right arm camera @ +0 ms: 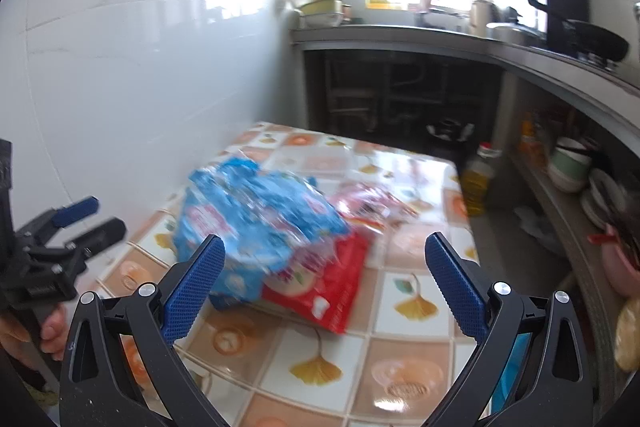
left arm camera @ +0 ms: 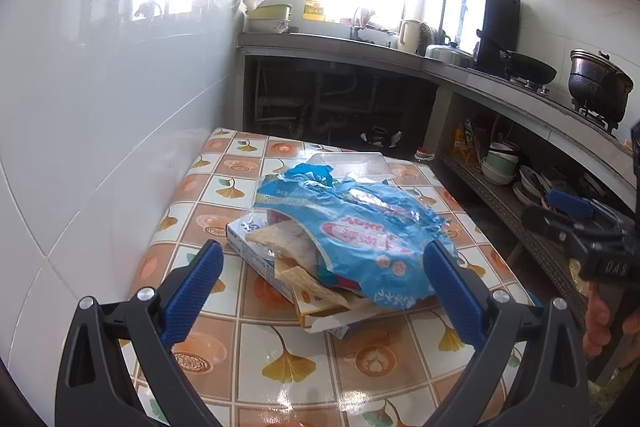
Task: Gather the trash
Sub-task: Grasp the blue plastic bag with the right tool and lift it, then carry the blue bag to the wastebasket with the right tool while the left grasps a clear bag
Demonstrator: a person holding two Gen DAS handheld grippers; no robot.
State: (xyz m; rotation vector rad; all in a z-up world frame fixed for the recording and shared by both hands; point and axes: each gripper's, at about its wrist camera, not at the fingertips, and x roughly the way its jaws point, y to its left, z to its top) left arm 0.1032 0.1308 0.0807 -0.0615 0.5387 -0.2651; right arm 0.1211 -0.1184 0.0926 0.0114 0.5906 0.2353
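Facing the blue bag point(left arm camera: 352, 227), left claw point(left arm camera: 322, 259) gapes wide and empty, fingers bracketing the bag's near end; bag lies dead ahead on the desk point(left arm camera: 288, 359), long axis slanting away leftward. Right claw point(right arm camera: 324, 255), likewise spread, empty, looks farther off.

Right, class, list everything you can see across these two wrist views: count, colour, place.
Blue wrapper: one, blue, atop the pile on the table.
Flat box: one, white, under the wrapper.
Red packet: one, red, beside the wrapper.
Table: one, orange-and-white tile pattern, against the wall.
Wok: one, black, on the stove.
Pot: one, dark, on the stove.
Bowls: several, pale, on the lower shelf.
Left gripper: blue pads, open.
Right gripper: blue pads, open.
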